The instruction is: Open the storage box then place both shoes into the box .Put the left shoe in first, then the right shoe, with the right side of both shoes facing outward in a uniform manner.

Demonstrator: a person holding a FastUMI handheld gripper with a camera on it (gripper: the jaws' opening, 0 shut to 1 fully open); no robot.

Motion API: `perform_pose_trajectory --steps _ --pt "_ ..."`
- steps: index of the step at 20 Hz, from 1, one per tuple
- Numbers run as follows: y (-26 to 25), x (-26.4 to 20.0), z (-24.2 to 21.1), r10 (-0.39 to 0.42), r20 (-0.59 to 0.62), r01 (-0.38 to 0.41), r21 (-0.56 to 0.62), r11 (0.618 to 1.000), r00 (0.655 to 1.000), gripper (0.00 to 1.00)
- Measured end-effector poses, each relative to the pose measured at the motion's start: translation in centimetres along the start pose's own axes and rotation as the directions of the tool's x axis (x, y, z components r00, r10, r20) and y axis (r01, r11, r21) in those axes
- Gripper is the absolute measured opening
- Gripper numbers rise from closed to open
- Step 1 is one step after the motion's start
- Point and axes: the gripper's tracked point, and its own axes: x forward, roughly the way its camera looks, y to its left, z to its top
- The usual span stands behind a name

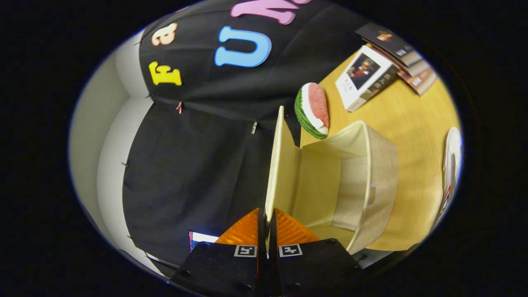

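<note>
I am seeing the beige fabric storage box standing open and empty, its lid raised, pinched between my fingers.

Gripper fingers clamp raised lid of beige woven fabric storage box on yellow wooden table; watermelon-slice toy beyond at 1 o'clock, white paperback book farther, 2 o'clock

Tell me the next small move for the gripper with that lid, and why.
Probably swing the lid a little further back, away from the storage box's opening, then let go. The gripper is shut on the lid's edge, both fingers pressing it; the lid stands roughly upright, and the inside of the box looks bare, with no shoe in it yet.
</note>
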Motion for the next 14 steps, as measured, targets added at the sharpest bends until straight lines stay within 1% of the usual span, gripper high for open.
perform_pose_trajectory --steps 5,8,9,10,11,12,14 --pt "5.1 5.6 -0.4 0.036 -0.058 -0.043 -0.118 0.992 0.998 0.05" --pt "6.7 9.1 -1.7 0.043 -0.103 -0.059 -0.156 0.986 0.994 0.05" --pt "7.3 10.2 -2.3 0.043 -0.12 -0.063 -0.165 0.984 0.992 0.07" --pt "7.7 11.3 -2.8 0.043 -0.136 -0.066 -0.17 0.983 0.99 0.07" --pt "8.1 12.2 -3.4 0.044 -0.153 -0.07 -0.169 0.983 0.987 0.11" --pt "8.4 12.9 -3.9 0.04 -0.169 -0.07 -0.174 0.982 0.985 0.11" --pt "8.4 14.3 -4.9 0.023 -0.194 -0.062 -0.196 0.979 0.981 0.21"
